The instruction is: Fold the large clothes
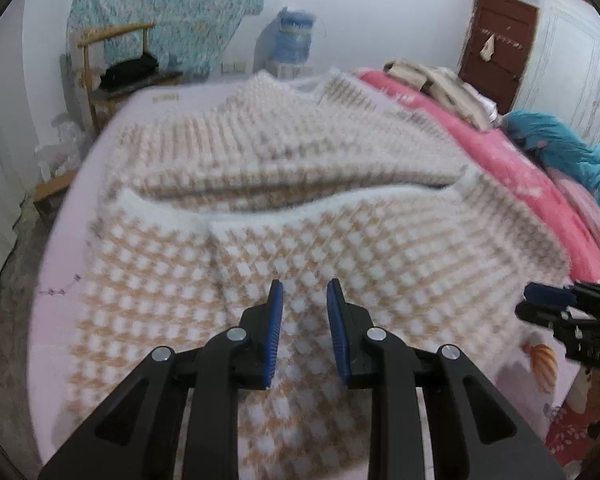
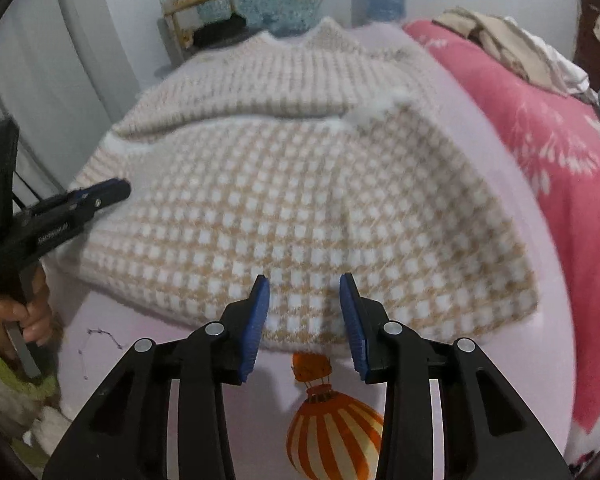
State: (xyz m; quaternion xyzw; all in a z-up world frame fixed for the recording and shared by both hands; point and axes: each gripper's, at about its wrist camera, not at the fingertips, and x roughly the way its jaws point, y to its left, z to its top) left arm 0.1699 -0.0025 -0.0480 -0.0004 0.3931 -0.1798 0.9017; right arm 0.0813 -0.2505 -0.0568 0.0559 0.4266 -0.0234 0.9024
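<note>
A fuzzy beige-and-white checked sweater [image 1: 284,208] lies spread on a pale pink bed sheet [image 1: 60,264], with its near part folded over the rest and both white-cuffed sleeves laid across. It also shows in the right wrist view [image 2: 300,200]. My left gripper [image 1: 305,292] is open and empty, just above the sweater's near part. My right gripper [image 2: 304,286] is open and empty over the sweater's near hem. The right gripper also shows at the right edge of the left wrist view [image 1: 540,300]. The left gripper shows at the left of the right wrist view [image 2: 112,192].
A pink blanket [image 2: 548,152] runs along the bed's right side with beige clothes [image 1: 440,84] and a teal blanket [image 1: 560,144] on it. A wooden chair [image 1: 112,64] and a water dispenser [image 1: 292,40] stand by the far wall. A balloon print [image 2: 332,432] marks the sheet.
</note>
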